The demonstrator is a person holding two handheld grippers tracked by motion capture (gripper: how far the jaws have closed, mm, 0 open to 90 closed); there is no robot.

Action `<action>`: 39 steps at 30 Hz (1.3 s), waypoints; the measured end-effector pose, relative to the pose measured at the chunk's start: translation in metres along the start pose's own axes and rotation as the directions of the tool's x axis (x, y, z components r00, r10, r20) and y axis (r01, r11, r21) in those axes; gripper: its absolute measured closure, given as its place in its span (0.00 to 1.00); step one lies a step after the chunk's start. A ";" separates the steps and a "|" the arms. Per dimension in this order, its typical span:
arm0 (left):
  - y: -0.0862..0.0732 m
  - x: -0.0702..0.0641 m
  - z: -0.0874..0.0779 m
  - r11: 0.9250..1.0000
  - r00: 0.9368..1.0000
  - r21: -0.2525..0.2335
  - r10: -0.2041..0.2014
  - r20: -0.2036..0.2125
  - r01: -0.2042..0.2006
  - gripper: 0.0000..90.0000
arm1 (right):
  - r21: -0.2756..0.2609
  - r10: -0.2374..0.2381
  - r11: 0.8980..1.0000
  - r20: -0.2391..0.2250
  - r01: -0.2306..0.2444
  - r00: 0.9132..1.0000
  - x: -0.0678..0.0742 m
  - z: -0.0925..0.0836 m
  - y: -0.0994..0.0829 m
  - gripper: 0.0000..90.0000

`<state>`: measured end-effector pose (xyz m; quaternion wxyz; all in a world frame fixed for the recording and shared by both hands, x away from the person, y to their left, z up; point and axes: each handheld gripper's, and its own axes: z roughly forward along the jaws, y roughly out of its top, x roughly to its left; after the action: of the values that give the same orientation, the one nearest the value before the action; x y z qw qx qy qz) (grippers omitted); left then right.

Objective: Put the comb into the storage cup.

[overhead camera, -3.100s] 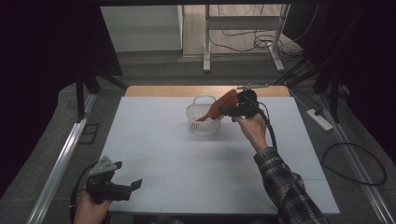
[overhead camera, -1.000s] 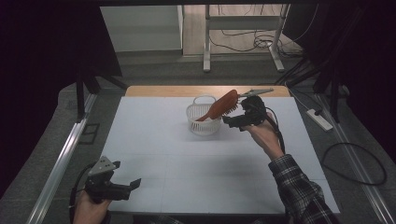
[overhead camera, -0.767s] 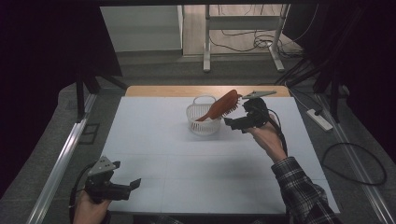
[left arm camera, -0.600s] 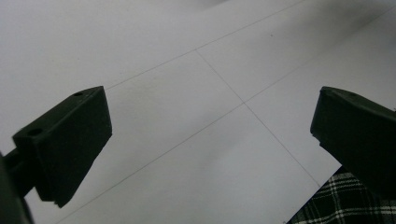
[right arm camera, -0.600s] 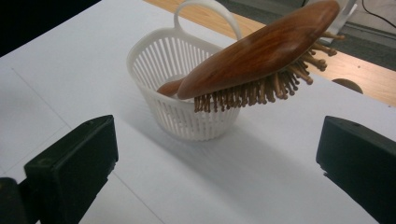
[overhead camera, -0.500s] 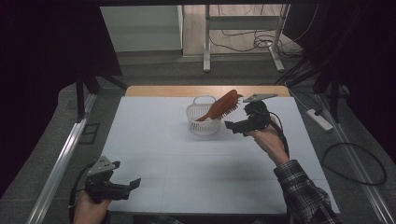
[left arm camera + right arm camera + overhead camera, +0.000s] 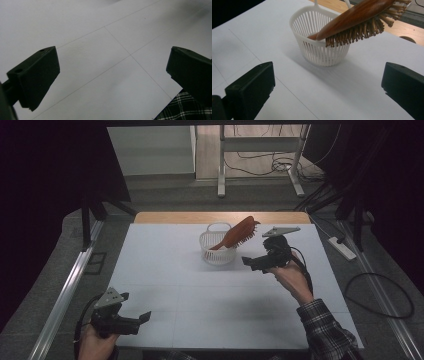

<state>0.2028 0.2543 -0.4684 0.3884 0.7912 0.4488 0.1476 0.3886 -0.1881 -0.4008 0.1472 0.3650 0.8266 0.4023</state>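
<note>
Your right claw gapes wide, holding nothing, near the white basket. The wooden hairbrush leans in that basket, bristles down. Your left claw hangs wide open over the counter.

Only the basket, with the hairbrush jutting over its rim, obstructs the table.

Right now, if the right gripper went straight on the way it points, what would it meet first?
Probably the white slatted basket, which sits ahead between the open jaws of the right gripper, with the wooden hairbrush leaning out above; depth is uncertain.
</note>
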 end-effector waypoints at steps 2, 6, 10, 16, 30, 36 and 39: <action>0.000 0.000 0.000 1.000 1.000 0.002 0.003 0.000 -0.003 0.00 | 0.002 -0.009 1.000 0.006 0.009 1.000 0.001 0.000 -0.002 0.00; 0.000 -0.001 0.000 1.000 1.000 0.003 0.009 -0.006 -0.009 0.00 | -0.005 -0.018 1.000 0.010 0.018 1.000 0.003 0.000 -0.006 0.00; 0.000 -0.001 0.000 1.000 1.000 0.004 0.015 -0.005 -0.015 0.00 | -0.003 -0.025 1.000 0.004 0.025 1.000 0.004 -0.001 -0.010 0.00; 0.000 0.000 0.000 1.000 1.000 -0.003 0.005 0.000 -0.005 0.00 | -0.001 -0.015 1.000 -0.015 0.015 1.000 0.006 0.000 -0.019 0.00; 0.000 0.000 0.000 1.000 1.000 -0.002 0.005 0.005 -0.005 0.00 | 0.016 -0.013 1.000 -0.029 0.014 0.999 0.011 0.003 -0.032 0.00; 0.000 0.000 -0.001 1.000 1.000 -0.002 0.002 0.008 -0.002 0.00 | 0.022 -0.017 1.000 -0.033 0.017 0.999 0.013 0.002 -0.036 0.00; 0.000 0.001 0.000 1.000 1.000 -0.001 0.001 0.008 -0.001 0.00 | 0.026 -0.018 0.999 -0.032 0.018 0.999 0.014 0.001 -0.038 0.00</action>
<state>0.2026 0.2551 -0.4684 0.3907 0.7918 0.4467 0.1447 0.3609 -0.1927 -0.4299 0.1329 0.3530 0.8374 0.3956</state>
